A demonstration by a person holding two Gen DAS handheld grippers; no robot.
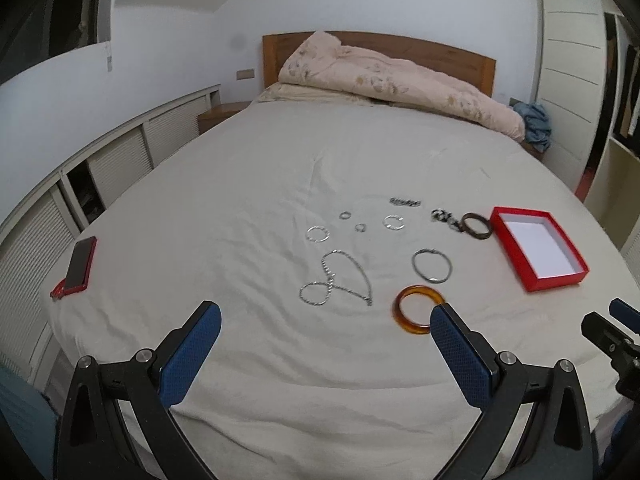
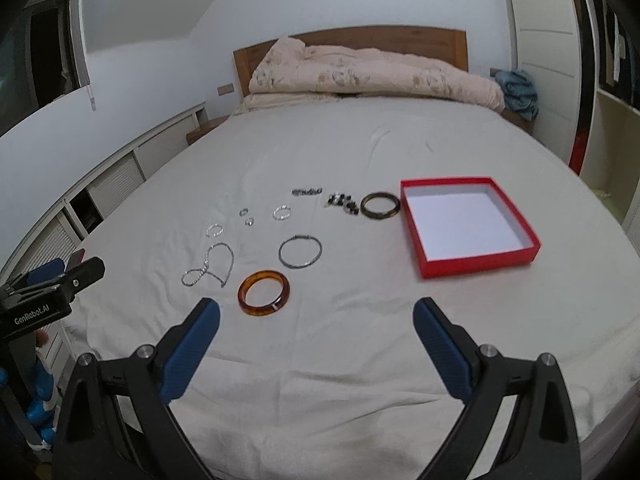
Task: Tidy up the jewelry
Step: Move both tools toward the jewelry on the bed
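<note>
Both my tongs up over the bed (image 2: 360,152), nothing gripped: left tongs (image 1: 326,316) spread wide, right tongs (image 2: 316,312) spread wide too. Amber bangle (image 2: 264,293) lies nearest, just ahead of my left-hand pair. Silver chain (image 1: 334,280) to its left, thin silver bangle (image 2: 300,257) behind it. Small rings and beads further back. Dark bangle (image 2: 380,206) right beside the red box (image 2: 480,262), box open w/ white inside. Red phone (image 1: 80,264) way off left.

A red-cased phone (image 1: 80,264) is laid near the left edge of the pale bedsheet (image 1: 260,168). A floral quilt (image 1: 384,80) is bunched against the wooden headboard (image 1: 460,50). Beside it, what may be crumpled blue clothing (image 1: 534,124) is seen.
</note>
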